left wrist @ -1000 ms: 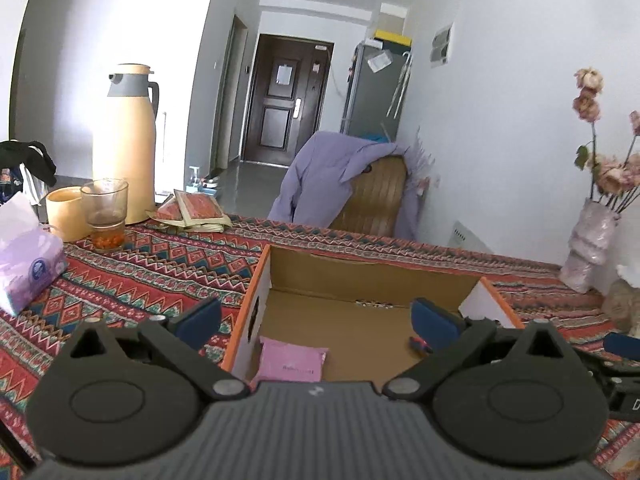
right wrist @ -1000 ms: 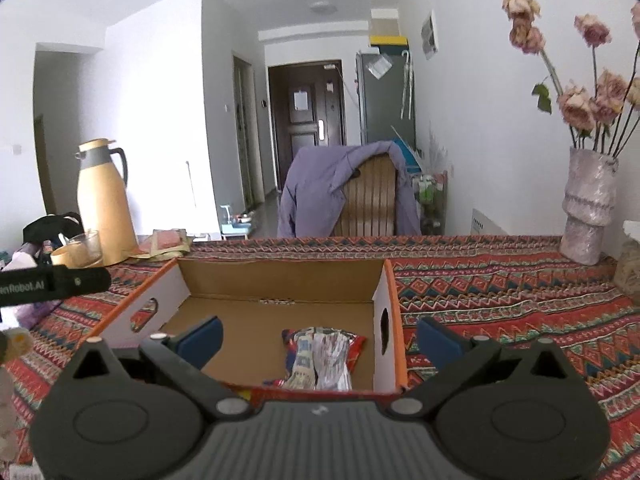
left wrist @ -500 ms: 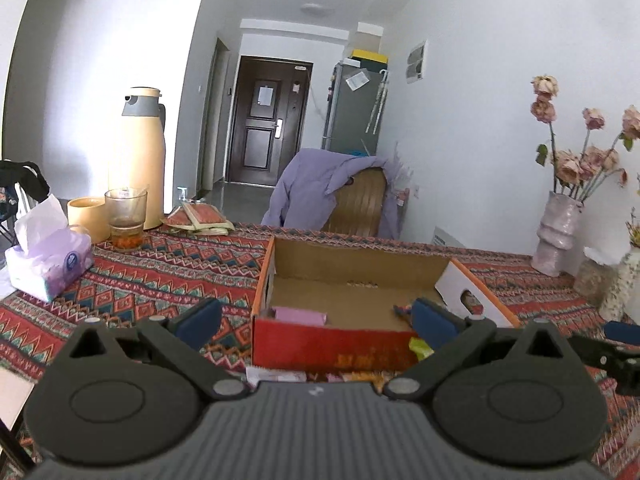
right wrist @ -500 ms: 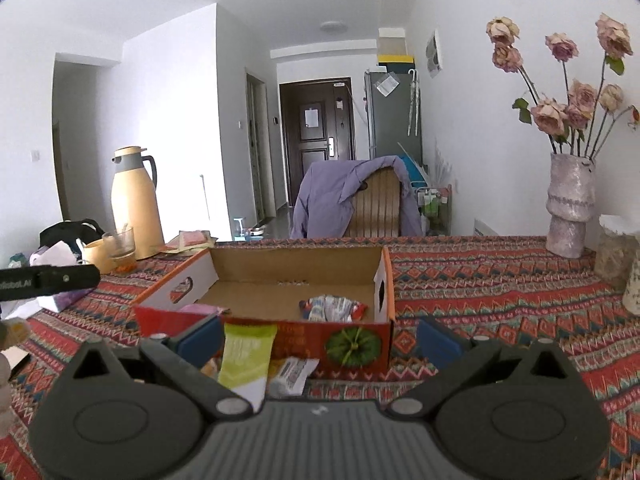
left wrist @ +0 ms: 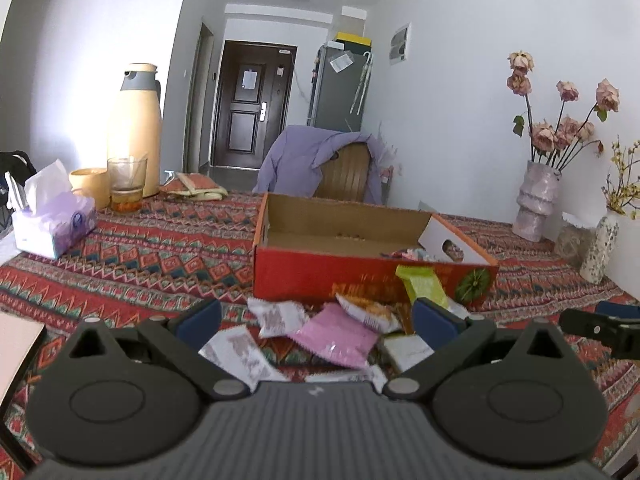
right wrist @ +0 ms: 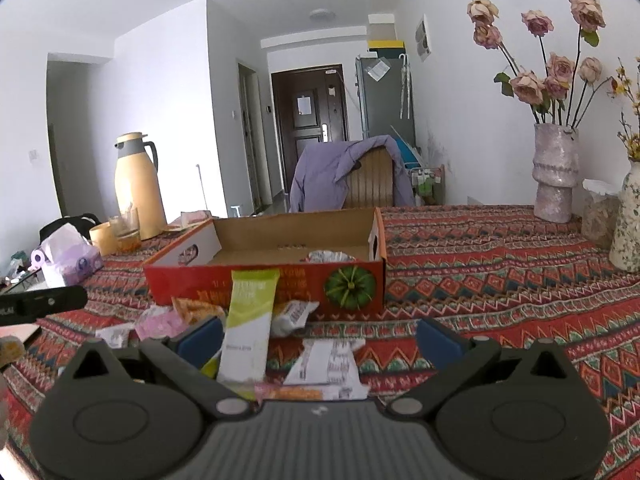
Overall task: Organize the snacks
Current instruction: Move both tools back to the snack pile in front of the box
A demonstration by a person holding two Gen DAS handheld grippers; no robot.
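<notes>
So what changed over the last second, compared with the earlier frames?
Both grippers pulled back from over the cardboard box toward the near edge of the table, so the pile of snack packets in front of it came into view. The left gripper and right gripper stayed open and empty. The box, the packets inside it, the thermos and vase did not move.
</notes>
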